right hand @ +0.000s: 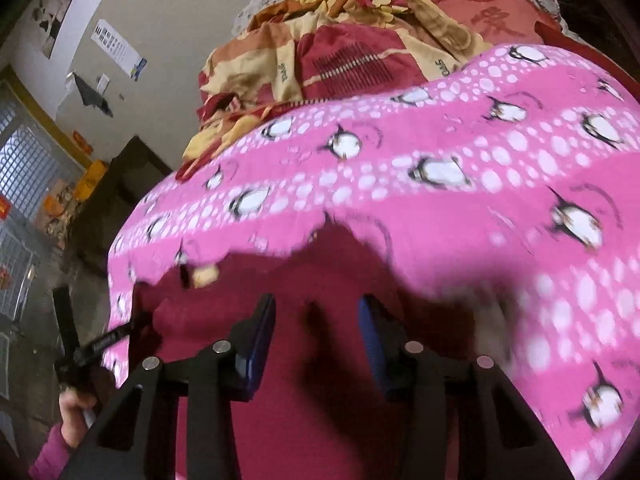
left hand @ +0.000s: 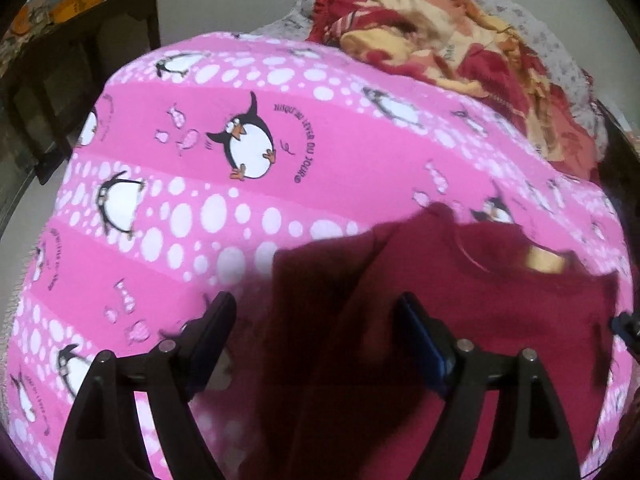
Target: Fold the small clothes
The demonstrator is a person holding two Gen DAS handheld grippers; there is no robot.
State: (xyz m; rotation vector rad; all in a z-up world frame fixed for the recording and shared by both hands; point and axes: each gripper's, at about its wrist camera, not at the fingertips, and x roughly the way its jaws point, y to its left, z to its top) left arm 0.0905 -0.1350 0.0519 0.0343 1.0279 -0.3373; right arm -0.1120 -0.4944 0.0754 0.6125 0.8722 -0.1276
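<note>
Fingers of the left gripper [left hand: 316,320] stand wide apart and hold nothing, hovering over a dark red garment [left hand: 460,300] that lies on a pink penguin-print sheet [left hand: 240,208]. Between and beyond the fingers the garment spreads out: its curved neckline sits up and to the right of the right finger [left hand: 420,332], and one sleeve [left hand: 320,252] reaches up and left from the shoulder. Whether either fingertip touches the cloth cannot be told through the blur. At the right edge the other gripper's tip [left hand: 624,324] shows at the garment's border. A red and yellow quilt [left hand: 460,40] is bunched on the far side of the sheet. Seen from the right wrist, the right gripper [right hand: 316,320] is also open, somewhat narrower, and holds nothing; the garment [right hand: 300,380] fills the space under and between the fingers, its far edge ragged against the sheet [right hand: 480,200]. At the left, a hand [right hand: 74,412] holds the left gripper [right hand: 108,340] at the garment's edge.
</note>
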